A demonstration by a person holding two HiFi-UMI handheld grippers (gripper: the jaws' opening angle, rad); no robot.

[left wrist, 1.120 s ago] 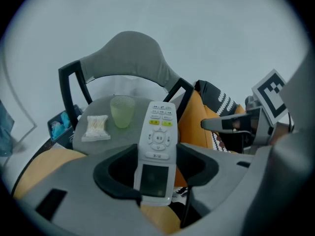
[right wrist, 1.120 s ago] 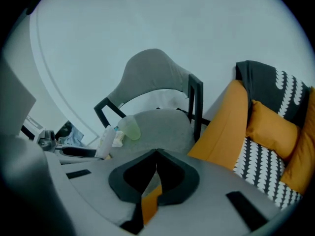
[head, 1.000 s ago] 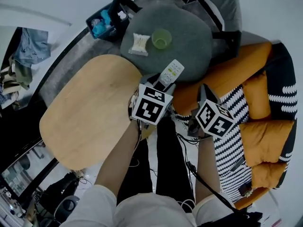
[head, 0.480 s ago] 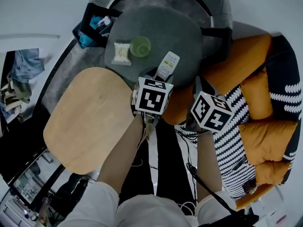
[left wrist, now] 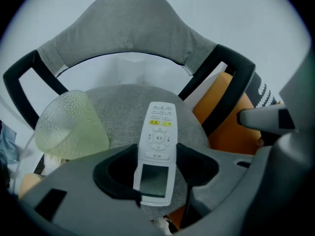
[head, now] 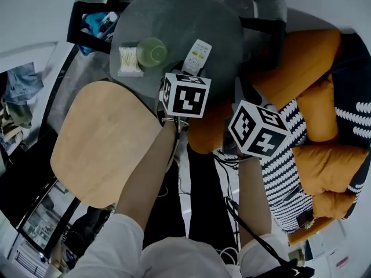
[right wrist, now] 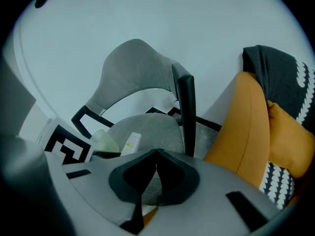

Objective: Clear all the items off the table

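Grab the remote
Your left gripper [left wrist: 156,156] has jaws open around the long white plastic remote [left wrist: 158,132] on the grey cloth seat [left wrist: 118,107]. Come straight down, then squeeze. Right gripper [right wrist: 155,154] jaws are closed, empty.

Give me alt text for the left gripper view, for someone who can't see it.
The left gripper, jaws open, straddles the near end of a white remote control lying on a grey fabric seat. A pale green cup sits to its left, a grey chair back curves behind, and an orange cushion shows at right.
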